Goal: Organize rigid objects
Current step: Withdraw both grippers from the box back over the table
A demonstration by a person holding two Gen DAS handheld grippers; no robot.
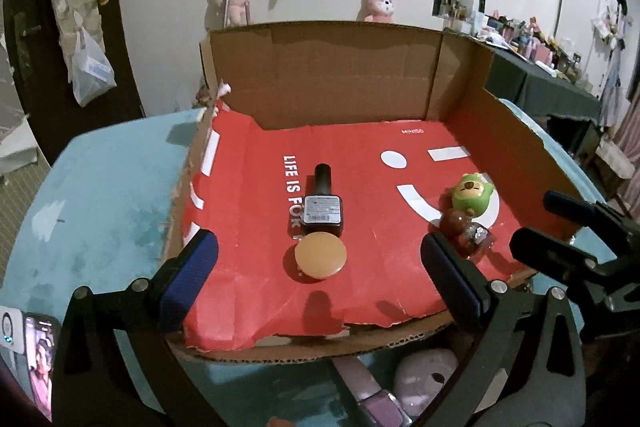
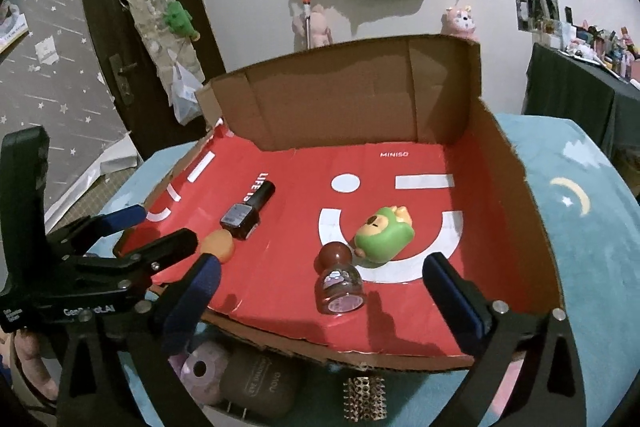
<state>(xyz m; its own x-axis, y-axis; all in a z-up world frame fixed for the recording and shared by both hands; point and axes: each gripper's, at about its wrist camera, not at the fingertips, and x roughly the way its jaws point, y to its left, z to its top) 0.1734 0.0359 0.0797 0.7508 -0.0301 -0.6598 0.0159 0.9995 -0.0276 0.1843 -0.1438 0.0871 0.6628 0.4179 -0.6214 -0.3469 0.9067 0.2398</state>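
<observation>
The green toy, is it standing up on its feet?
No, the green toy is tipped over on its side on the red paper, right beside the small round-topped bottle.

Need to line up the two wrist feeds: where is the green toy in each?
Left wrist: green toy at right, on the red liner, beyond the right finger.
Right wrist: green toy near centre, lying on its side.
Shared landmark: the dark bottle, left of the toy in both.
</observation>
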